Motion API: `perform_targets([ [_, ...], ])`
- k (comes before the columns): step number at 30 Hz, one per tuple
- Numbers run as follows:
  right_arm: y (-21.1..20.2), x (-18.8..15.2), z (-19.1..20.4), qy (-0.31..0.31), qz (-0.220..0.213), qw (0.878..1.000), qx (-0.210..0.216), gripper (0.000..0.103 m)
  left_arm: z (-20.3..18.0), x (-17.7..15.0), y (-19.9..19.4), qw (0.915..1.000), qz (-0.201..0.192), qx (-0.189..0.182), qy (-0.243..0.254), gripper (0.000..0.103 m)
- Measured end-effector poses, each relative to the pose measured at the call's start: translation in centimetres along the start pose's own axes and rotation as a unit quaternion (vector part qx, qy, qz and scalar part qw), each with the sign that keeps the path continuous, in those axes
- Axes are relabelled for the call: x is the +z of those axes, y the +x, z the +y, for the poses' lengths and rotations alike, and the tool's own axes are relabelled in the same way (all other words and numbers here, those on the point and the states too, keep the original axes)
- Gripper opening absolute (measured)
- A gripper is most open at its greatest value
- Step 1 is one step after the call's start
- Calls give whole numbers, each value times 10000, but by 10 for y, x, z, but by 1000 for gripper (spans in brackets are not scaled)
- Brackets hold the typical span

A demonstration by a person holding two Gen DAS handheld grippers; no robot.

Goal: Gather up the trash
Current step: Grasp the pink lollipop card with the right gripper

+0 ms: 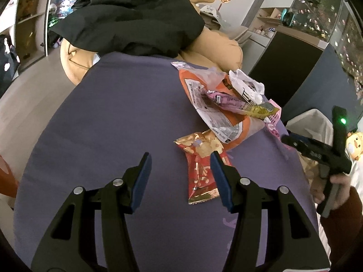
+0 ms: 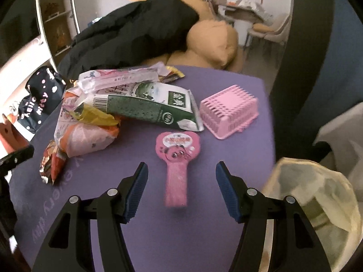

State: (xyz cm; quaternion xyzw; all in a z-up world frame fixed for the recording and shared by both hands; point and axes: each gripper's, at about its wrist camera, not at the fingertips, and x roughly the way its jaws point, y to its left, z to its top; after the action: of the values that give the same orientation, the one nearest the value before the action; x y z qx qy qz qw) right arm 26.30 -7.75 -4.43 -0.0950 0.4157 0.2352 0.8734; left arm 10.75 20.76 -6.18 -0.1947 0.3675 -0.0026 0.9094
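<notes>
Snack wrappers lie in a heap on a purple cloth-covered table (image 1: pixel 113 124). My left gripper (image 1: pixel 180 158) is open above the table, its right finger over a red snack packet (image 1: pixel 200 170). Behind it lie an orange-and-white bag (image 1: pixel 217 111) and a pink-and-yellow wrapper (image 1: pixel 240 104). My right gripper (image 2: pixel 181 170) is open and empty, straddling a pink paddle-shaped wrapper (image 2: pixel 177 158). A green-and-white bag (image 2: pixel 147 106), a pink long wrapper (image 2: pixel 122 78), the orange bag (image 2: pixel 88 136) and the red packet (image 2: pixel 52 161) lie to its left.
A pink plastic basket (image 2: pixel 229 111) lies upturned on the table's right part. A bin lined with a pale bag (image 2: pixel 317 204) stands off the right edge. A black garment (image 1: pixel 127 20) over tan cushions (image 1: pixel 217 47) lies behind the table.
</notes>
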Motion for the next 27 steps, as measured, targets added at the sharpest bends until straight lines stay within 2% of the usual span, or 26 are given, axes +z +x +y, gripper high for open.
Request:
perform_targets([
  [3,11,8,6,-126,-38,9999,-41,59,0,-2,4,10000,68,-22,-10,51],
  [8,30,15,18,-431,149,9986,-275,59,-1,-3,5,9999,119,-50,-3,51],
  [11,32,13,14,-390,194,9986,-297,56,-4,-3,7,9998,176,-97,-11,51],
  [12,32,12,11,-317,204,9991,-207,49,-5,-3,8,9997,194,-110,-15,51],
  [13,31,11,7,-235,208,9995,-100,48,-6,-4,10,9997,218,-128,-26,51],
  [15,28,7,-1,-62,193,9998,67,48,-9,-4,13,9994,275,-172,-72,51],
  [20,10,-5,-10,122,174,9997,76,47,-17,-2,24,9990,374,-177,-159,51],
  [27,-15,-6,-21,342,-70,9992,187,47,-39,3,45,9987,488,151,74,51],
])
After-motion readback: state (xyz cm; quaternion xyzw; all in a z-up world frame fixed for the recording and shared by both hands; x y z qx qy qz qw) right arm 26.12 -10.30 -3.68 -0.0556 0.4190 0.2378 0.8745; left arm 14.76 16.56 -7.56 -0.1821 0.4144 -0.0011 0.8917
